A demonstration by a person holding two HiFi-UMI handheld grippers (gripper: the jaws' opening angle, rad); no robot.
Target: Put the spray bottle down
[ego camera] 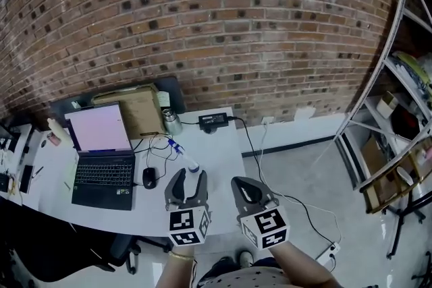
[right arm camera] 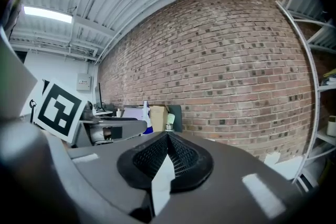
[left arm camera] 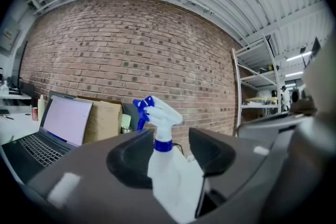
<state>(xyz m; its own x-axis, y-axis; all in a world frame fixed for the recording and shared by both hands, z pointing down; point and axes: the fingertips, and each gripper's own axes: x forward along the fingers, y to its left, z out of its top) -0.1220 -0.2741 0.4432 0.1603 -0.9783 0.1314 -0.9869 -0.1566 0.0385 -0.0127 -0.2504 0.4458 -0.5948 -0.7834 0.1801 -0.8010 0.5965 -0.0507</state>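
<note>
A white spray bottle (ego camera: 192, 163) with a blue trigger and collar stands upright on the white table (ego camera: 223, 152), near its right end. My left gripper (ego camera: 190, 176) is open, one jaw on each side of the bottle's body. In the left gripper view the bottle (left arm camera: 169, 176) rises between the two dark pads (left arm camera: 131, 162), with a clear gap on its right side. My right gripper (ego camera: 247, 185) hovers just right of the left one, past the table's edge. It is shut, the ribbed pads (right arm camera: 181, 157) meeting at their tips with nothing between them.
An open laptop (ego camera: 101, 152) and a mouse (ego camera: 149, 177) lie left of the bottle, with loose cables between. A cardboard box (ego camera: 138, 108), a metal cup (ego camera: 171, 122) and a power brick (ego camera: 213, 121) sit along the brick wall. A metal shelf rack (ego camera: 398, 111) stands at the right.
</note>
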